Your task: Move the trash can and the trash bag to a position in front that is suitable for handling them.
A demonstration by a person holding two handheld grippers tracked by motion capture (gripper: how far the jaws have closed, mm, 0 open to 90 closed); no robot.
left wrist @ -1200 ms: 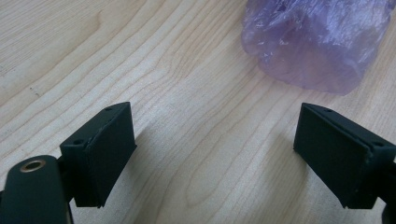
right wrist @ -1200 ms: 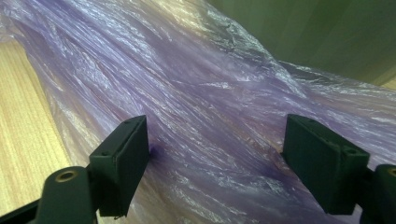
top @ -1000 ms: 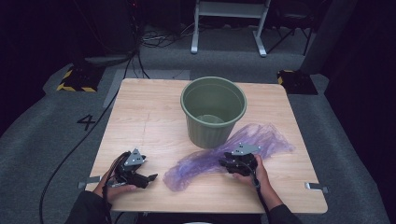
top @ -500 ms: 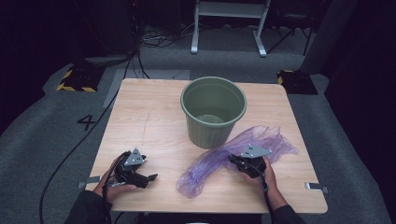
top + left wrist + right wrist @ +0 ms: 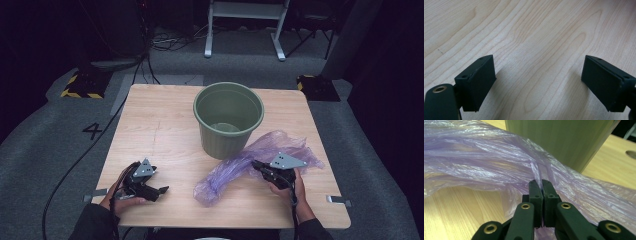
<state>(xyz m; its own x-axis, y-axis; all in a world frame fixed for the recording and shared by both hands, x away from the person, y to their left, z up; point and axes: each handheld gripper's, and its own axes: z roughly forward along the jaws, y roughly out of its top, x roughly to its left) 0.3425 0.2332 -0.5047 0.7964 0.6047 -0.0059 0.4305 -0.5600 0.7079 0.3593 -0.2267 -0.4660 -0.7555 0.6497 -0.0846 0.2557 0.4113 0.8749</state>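
Observation:
A crumpled purple plastic bag (image 5: 250, 162) lies on the wooden table (image 5: 160, 125), in front of and to the right of a green bucket (image 5: 229, 117). My right gripper (image 5: 256, 165) is shut on the bag's middle; the right gripper view shows the jaws pressed together on a fold of the purple bag (image 5: 499, 167), with the green bucket (image 5: 559, 140) just behind. My left gripper (image 5: 162, 190) rests near the table's front left, held by a hand. Its jaws stand wide apart over bare wood in the left gripper view, with nothing between the pads (image 5: 477, 82).
The bucket stands upright at the table's centre back with nothing visible inside. Grey carpet surrounds the table (image 5: 75, 150), with cables, a yellow-black striped block (image 5: 77, 87) at the far left and a white frame stand (image 5: 245, 25) behind.
My right gripper has pulled the purple bag to the right and slightly back, so its trailing end has slid along the table. The left gripper has stayed put.

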